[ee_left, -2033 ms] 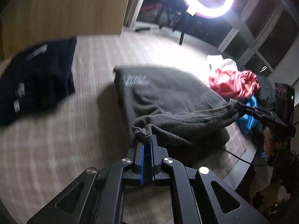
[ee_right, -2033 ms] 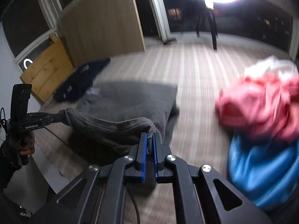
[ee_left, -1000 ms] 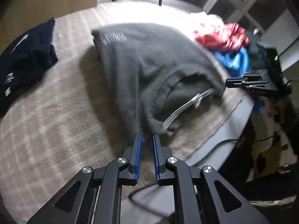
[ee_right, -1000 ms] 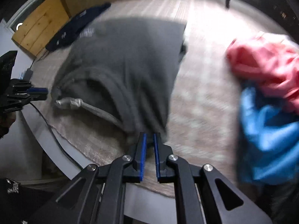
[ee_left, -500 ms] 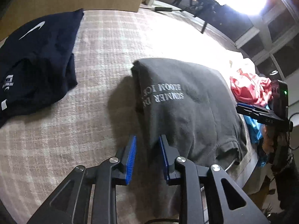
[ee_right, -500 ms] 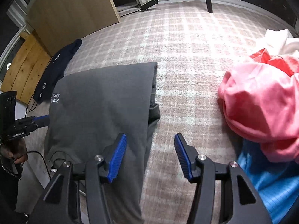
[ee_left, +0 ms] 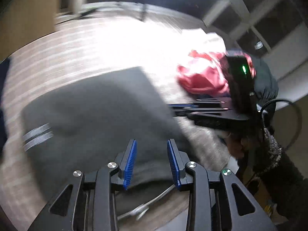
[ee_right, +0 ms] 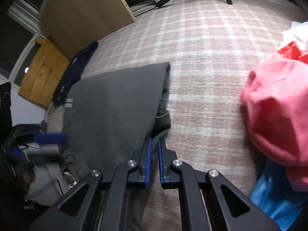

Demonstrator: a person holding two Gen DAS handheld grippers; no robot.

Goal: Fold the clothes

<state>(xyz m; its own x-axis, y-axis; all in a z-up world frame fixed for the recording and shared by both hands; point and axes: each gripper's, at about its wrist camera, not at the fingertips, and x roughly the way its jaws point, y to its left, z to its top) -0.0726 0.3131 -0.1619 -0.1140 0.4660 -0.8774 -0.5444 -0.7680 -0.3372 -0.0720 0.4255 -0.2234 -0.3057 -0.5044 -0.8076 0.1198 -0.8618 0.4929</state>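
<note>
Folding the grey sweatshirt (ee_right: 115, 104), lying part-folded near the close edge of the checked surface (ee_right: 207, 61), left of the pink garment (ee_right: 277, 104). Right gripper (ee_right: 153, 152) fingers drawn almost together at the sweatshirt's near right edge; whether cloth is pinched, unclear. Left gripper (ee_left: 152, 159) fingers opening above the near hem, gripping nothing. Next, probably: closing on the hem for another fold.

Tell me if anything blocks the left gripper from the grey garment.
Nothing visible does. The left gripper, its jaws opening, hangs right over the grey garment with only cloth below; the pink clothes lie off to the side.
</note>
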